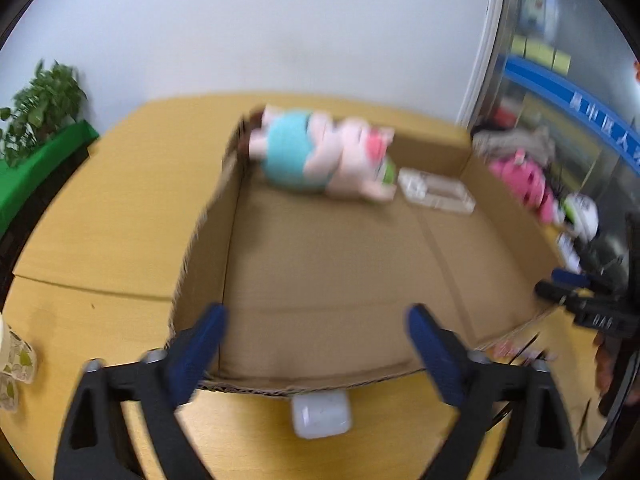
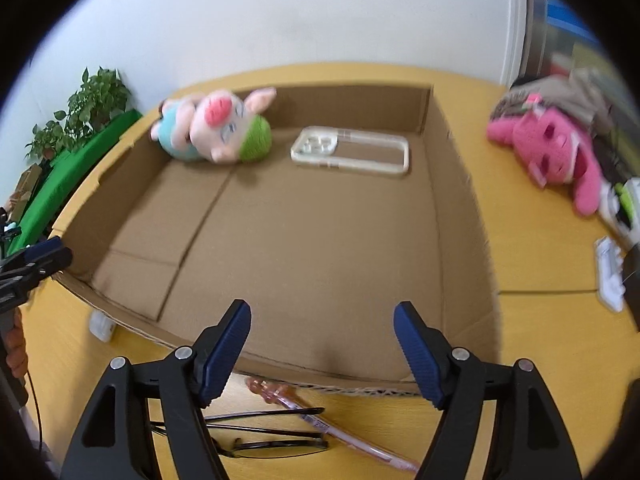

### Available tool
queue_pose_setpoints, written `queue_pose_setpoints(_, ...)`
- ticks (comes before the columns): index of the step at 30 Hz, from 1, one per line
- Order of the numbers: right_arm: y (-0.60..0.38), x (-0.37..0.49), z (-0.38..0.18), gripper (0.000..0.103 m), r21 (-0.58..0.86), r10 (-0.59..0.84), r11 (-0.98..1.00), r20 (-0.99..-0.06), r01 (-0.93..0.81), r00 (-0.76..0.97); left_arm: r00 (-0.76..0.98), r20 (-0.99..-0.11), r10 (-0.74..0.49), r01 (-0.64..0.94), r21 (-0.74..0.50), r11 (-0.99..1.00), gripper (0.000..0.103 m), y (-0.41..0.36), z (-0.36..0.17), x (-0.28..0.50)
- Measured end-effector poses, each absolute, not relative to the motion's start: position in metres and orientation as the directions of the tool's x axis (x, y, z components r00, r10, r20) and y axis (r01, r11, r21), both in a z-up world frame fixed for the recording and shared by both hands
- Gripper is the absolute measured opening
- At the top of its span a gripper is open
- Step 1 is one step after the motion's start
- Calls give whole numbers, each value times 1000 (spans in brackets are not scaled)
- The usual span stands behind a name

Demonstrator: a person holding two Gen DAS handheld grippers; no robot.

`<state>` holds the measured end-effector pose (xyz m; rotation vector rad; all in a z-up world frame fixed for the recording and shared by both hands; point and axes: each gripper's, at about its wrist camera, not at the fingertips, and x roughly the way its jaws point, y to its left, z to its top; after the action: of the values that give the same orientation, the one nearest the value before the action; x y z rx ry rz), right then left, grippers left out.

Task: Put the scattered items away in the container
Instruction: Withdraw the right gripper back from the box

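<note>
A yellow wooden surface (image 2: 532,240) under a white wall carries a wide, shallow cardboard box (image 2: 460,208). At the bottom of the right wrist view the right gripper (image 2: 322,344) is spread and empty, with glasses (image 2: 276,446) and a pink pen (image 2: 320,420) lying just under it, outside the box's near wall. In the left wrist view the left gripper (image 1: 316,344) is also wide apart and empty, with a small white case (image 1: 320,416) against the near wall at bottom centre.

Farther in, a plush pig (image 2: 212,128) and a clear phone case (image 2: 352,150) already lie in the box. At upper right a pink plush (image 2: 552,152) waits outside.

The risks: the thin glasses could slip or bend under a pinch, and a low approach could shove the box wall.
</note>
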<state>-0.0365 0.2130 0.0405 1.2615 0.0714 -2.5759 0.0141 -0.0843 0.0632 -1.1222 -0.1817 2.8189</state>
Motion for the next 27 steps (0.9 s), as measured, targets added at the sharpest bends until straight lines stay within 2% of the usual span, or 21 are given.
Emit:
queue_pose_setpoints(3, 203, -24, 61, 75, 47, -232, -955, -736, 293, -636, -784, -609, 121, -54, -128, -990, 103, -74, 84, 26)
queue_pose_setpoints(6, 198, -15, 74, 75, 12, -218, -955, -701, 295, -679, -810, -578, 95, -57, -84, -995, 103, -63, 95, 30)
queue_pose_setpoints(10, 197, -7, 82, 75, 1, -215, -957, -673, 290, -707, -812, -573, 110, -69, -92, -993, 103, -56, 97, 28)
queue_pose_setpoints(27, 204, 5, 73, 75, 5, -197, -964, -685, 266, -702, -798, -587, 133, -103, -85, -991, 103, -30, 90, 32)
